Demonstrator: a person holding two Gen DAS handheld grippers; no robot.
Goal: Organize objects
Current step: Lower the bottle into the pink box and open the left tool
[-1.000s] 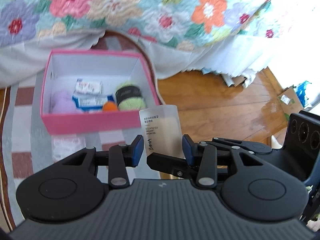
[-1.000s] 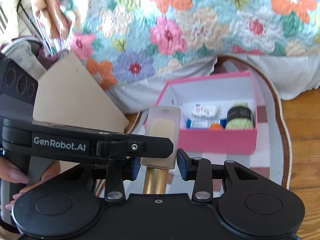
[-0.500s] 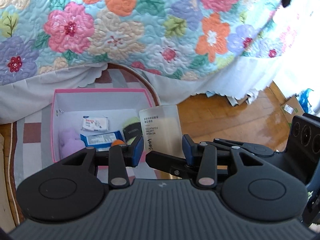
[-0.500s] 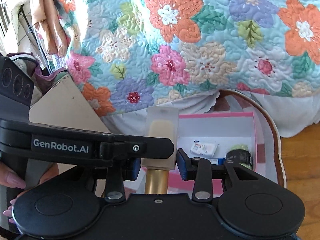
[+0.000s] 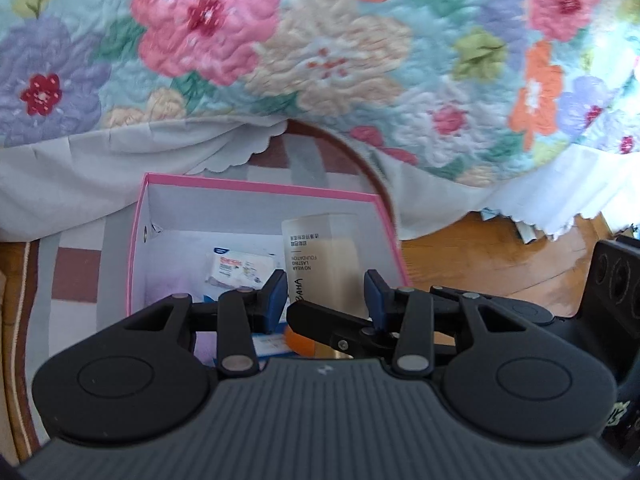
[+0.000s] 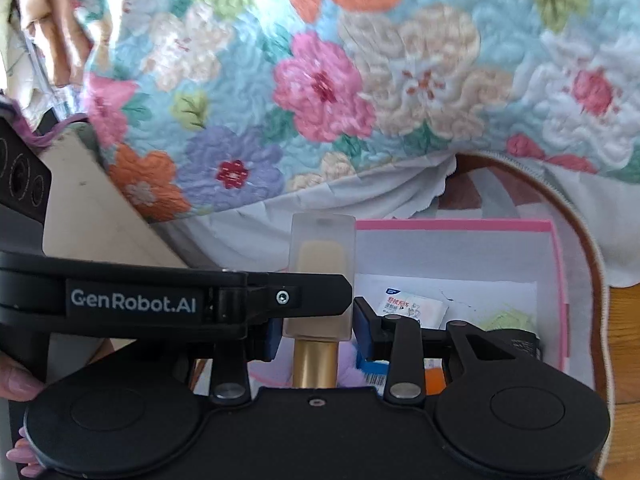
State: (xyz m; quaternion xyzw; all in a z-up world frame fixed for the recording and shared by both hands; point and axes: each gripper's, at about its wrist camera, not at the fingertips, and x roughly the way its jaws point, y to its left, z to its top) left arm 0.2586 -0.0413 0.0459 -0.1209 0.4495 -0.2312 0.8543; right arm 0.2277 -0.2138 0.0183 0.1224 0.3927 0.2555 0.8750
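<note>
A floral quilt [image 5: 320, 60] is seen draped over the bed across the top of both views, and below it a striped rug [image 5: 76, 268] is spread on the wooden floor [image 5: 500, 256]. On the rug stands an open pink box [image 5: 260, 188], white inside, which serves as the container for the task. Several things are already held in it: a white sachet pack [image 6: 414, 306], a lilac soft thing [image 6: 352, 364], a blue packet [image 6: 374, 374], something orange [image 6: 434, 376] and a green yarn ball with a dark band [image 6: 508, 322]. The sorting is therefore judged to be well under way, though whether more things wait outside the views cannot be told. One thing is not yet put away: a frosted foundation bottle [image 5: 320, 264] with a gold cap is carried in the air at the near side of the box, over its rim and contents. It is clamped from two sides at once. The left tongs [image 5: 326, 294] are closed on its broad faces, and the right tongs [image 6: 316, 330] are closed on its narrower sides just above the cap, their pads pressed against it. What is left, as judged, is for the bottle to be lowered into the free white space of the box and let go. A fingertip of the person [image 6: 16, 380] is seen at the left edge of the right view.
</note>
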